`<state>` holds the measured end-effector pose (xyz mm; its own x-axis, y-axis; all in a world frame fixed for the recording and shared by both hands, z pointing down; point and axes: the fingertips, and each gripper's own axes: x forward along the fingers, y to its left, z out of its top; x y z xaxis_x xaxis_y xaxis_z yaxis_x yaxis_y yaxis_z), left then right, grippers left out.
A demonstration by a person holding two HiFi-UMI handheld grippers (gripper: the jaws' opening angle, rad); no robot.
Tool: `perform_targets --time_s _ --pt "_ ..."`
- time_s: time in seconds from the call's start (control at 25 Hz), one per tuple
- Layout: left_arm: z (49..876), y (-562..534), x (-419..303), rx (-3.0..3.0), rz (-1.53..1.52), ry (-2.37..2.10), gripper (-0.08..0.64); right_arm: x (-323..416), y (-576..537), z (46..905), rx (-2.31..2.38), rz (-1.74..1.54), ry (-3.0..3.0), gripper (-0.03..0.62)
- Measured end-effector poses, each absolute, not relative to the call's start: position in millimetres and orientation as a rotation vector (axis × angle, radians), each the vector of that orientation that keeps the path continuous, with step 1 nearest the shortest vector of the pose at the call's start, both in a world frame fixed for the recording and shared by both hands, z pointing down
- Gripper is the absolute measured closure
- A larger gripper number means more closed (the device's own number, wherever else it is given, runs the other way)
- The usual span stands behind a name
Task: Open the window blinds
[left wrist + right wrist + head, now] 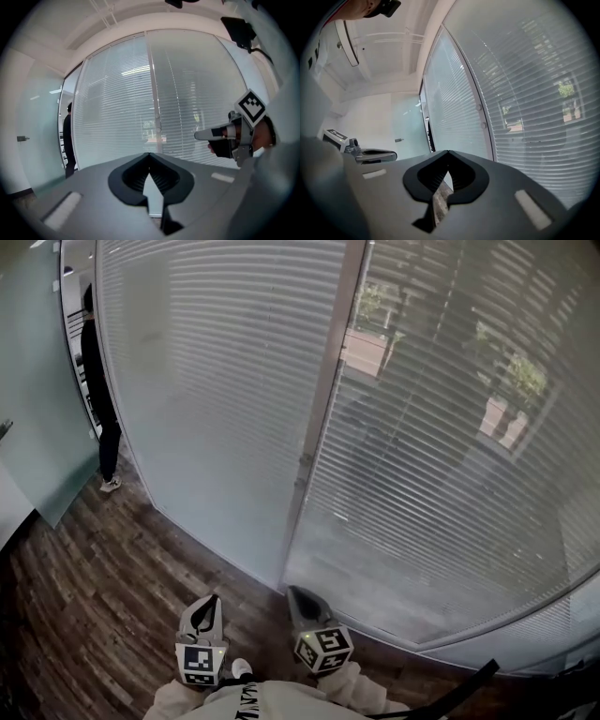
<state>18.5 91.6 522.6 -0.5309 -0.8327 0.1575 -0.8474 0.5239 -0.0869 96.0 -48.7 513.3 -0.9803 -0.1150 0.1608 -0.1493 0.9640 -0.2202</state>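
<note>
White slatted blinds hang behind two glass panes, a left pane (216, 381) and a right pane (450, 456), split by a grey mullion (319, 427). The right pane's slats let trees and a street show through. Two small round knobs (478, 107) sit on the mullion. My left gripper (202, 610) and right gripper (300, 596) hover low in the head view, short of the glass, pointing toward it and touching nothing. The left gripper (149, 154) has its tips together, empty. The right gripper (448, 152) is shut too, empty. Each gripper shows in the other's view: right gripper (206, 135), left gripper (370, 154).
A person in dark clothes (98, 381) stands at the far left beyond the glass wall. A frosted glass panel (37, 381) closes off the left side. Dark wood flooring (94, 596) runs up to the window's base.
</note>
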Motion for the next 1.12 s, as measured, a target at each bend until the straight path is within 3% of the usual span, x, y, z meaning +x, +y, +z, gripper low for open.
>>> perform_targets --time_s 1.12 --pt "540.8 58.7 -50.9 1.672 0.252 -2.499 0.560 65.2 -83.5 526.2 0.598 0.377 -2.947 0.591"
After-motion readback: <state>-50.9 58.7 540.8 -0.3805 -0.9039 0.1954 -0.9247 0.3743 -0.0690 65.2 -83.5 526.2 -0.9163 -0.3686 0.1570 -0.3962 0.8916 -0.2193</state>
